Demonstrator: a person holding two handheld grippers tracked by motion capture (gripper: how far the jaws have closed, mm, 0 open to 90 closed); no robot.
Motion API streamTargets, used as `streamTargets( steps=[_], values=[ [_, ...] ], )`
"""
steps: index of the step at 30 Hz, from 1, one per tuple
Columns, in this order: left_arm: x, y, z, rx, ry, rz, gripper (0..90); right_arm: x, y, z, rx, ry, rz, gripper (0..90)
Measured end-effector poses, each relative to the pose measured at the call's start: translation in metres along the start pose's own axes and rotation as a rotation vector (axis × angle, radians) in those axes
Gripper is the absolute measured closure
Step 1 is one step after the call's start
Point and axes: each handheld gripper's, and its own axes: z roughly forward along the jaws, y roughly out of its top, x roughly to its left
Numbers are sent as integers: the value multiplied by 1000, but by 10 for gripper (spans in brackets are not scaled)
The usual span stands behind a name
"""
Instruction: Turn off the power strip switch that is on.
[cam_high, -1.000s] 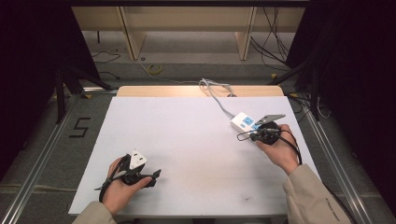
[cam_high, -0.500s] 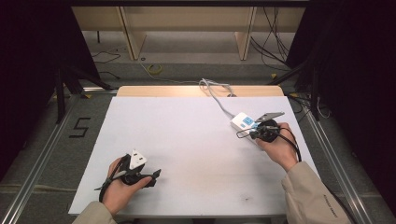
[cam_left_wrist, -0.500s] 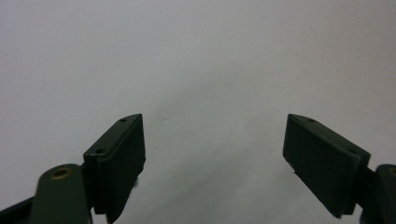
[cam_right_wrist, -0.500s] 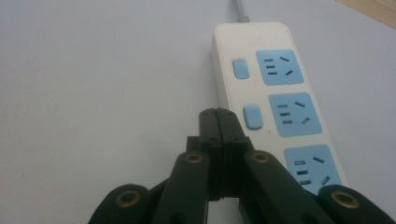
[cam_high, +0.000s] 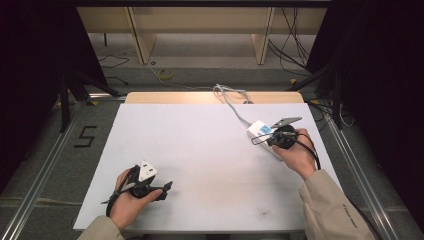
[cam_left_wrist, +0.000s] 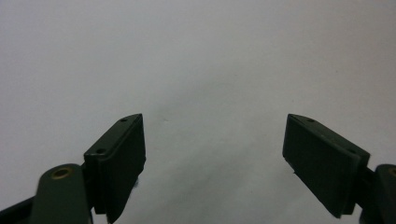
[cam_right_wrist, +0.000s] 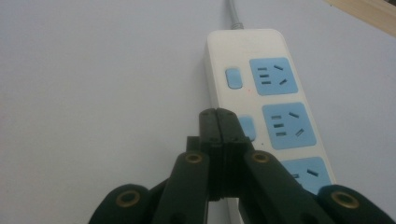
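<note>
Jaws of the right hand-held gripper (cam_right_wrist: 218, 114) were pressed together with nothing between them, poised over the left edge of a white power strip (cam_right_wrist: 261, 93) with blue sockets. That strip lay at the counter's (cam_high: 200, 150) right side, its grey cord (cam_high: 231, 100) trailing off the far edge. Well apart, near the front left corner, the left hand-held gripper (cam_left_wrist: 214, 154) was spread wide over bare white surface, holding nothing.

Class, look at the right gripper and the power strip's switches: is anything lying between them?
Nothing visible. The right gripper, its fingers shut together and empty, hangs right over the power strip, its tip at the second blue switch.
</note>
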Motion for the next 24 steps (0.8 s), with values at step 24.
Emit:
streamTargets(
  steps=[24],
  values=[
    [-1, 0, 1, -1, -4, -4, 211, -8, 15, 13, 18, -8, 8, 900]
  ],
)
